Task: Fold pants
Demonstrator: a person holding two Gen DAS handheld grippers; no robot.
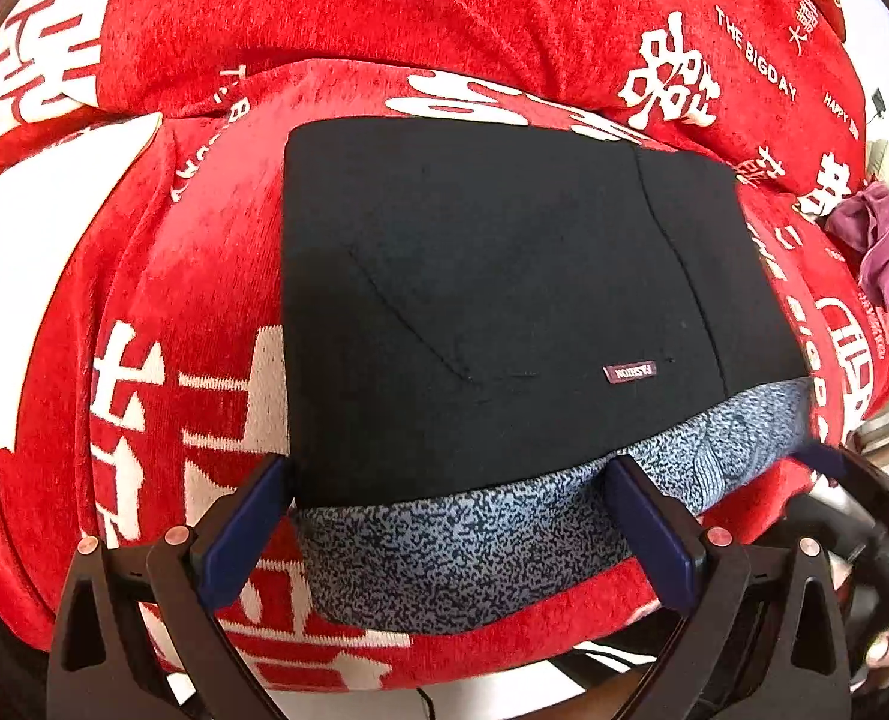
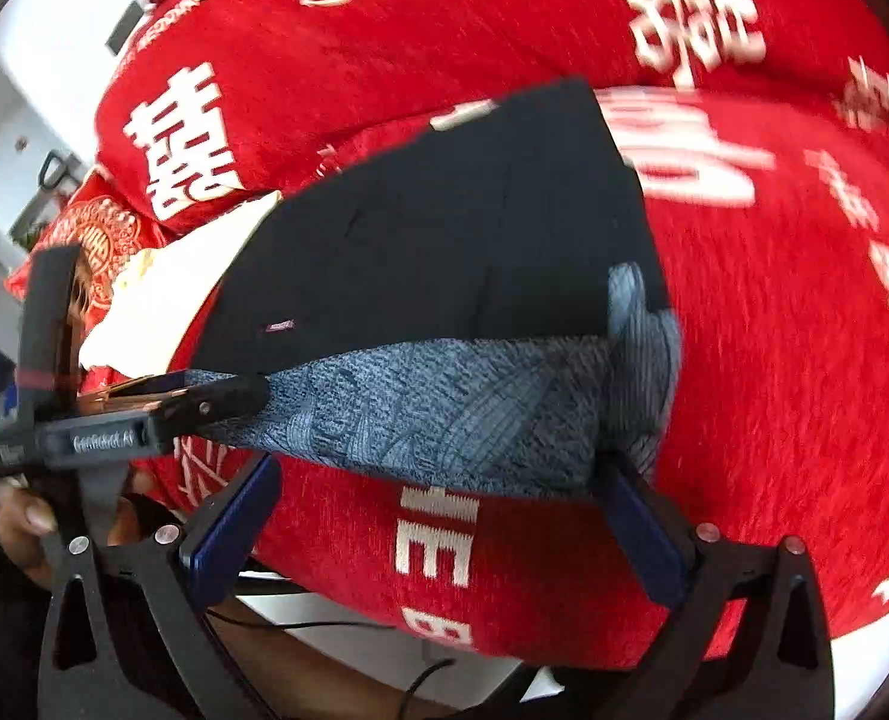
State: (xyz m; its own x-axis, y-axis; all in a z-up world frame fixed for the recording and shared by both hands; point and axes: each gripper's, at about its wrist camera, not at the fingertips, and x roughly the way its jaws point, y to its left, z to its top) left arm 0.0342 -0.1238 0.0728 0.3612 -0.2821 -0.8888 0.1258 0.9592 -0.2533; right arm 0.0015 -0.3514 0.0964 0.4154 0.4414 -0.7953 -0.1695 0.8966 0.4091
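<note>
the pants [image 1: 504,300] lie folded into a compact black block on a red blanket [image 1: 384,12] printed with white characters and words, which covers a soft, bulging surface; i cannot tell what is underneath it. the block sits directly ahead of both my grippers, its near edge facing me. that near edge is a speckled grey-blue waistband [image 1: 474,534], running left to right across my view, so the long axis of the fold lies crosswise to my reach.

my left gripper [image 1: 444,528] has its jaws spread wide and holds nothing. the jaws straddle the left part of the waistband, the left fingertip beside the block's near left corner. my right gripper [image 2: 438,504] is also spread wide and empty, its jaws at the right end of the waistband, where the grey fabric bunches and turns up at the corner. both sit about equally near, each at its own end. the right wrist view is blurred by motion.

the black cloth looks smooth and flat on top, with a diagonal pocket seam and a small woven label [image 1: 630,373] near the waistband. the edges appear squared, so i judge the folding largely done. a crumpled purple cloth [image 1: 882,240] lies well apart to the right.
</note>
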